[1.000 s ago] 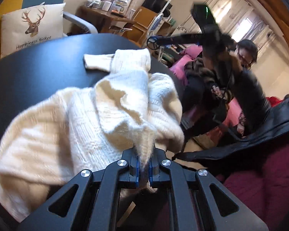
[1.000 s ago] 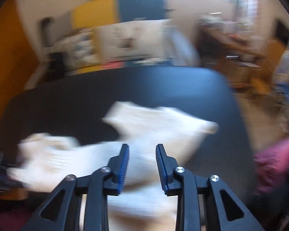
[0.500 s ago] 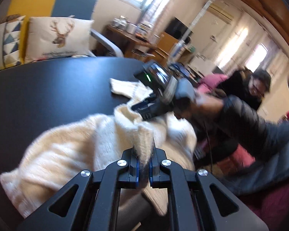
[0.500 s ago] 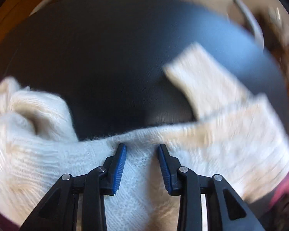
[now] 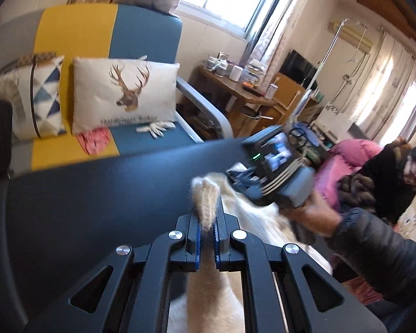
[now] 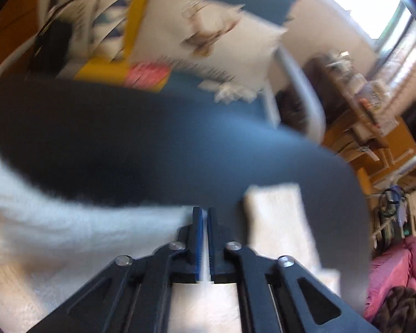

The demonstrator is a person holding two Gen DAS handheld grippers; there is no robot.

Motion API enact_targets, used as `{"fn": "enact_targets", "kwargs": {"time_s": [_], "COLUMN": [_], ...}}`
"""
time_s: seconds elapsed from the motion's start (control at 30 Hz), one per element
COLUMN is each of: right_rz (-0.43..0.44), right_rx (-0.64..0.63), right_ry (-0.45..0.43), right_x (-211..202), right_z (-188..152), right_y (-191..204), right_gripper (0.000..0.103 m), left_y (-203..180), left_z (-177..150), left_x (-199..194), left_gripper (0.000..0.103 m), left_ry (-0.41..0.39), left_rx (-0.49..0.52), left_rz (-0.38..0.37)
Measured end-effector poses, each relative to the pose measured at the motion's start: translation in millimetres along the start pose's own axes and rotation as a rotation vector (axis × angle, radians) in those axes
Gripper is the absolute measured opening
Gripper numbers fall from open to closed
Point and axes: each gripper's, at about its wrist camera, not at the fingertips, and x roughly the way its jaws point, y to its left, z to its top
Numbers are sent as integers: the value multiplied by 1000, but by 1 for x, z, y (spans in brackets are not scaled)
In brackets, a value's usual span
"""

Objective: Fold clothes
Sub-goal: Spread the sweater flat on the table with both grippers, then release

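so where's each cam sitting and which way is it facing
Left wrist: on the left gripper, looking along its fingers over the black table to the sofa; its pads pinch the cream sweater; the right gripper and the hand holding it show.
Right wrist: on the right gripper, tilted down at the table, jaws just closed on sweater.
Shared: sweater, table, sofa, deer cushion.

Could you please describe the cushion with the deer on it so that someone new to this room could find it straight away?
Look past the dark table to the yellow and blue sofa under the window. Two cushions lean on its backrest; the deer cushion is the right one. It is plain cream with a brown antlered stag's head and a line of text, whereas its neighbour has blue triangles.
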Motion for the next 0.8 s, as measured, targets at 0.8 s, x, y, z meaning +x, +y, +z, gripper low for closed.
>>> {"fn": "enact_targets", "kwargs": {"time_s": [0.8], "right_rz": [341], "right_rx": [100], "right_ry": [67], "right_x": [-31], "right_z": [-88], "right_y": [40], "right_gripper": [20], "left_y": [94], "left_z": [-88], "left_x": [-54], "left_gripper": [22], "left_ry": [230], "left_rx": [-147], "left_rz": [158]}}
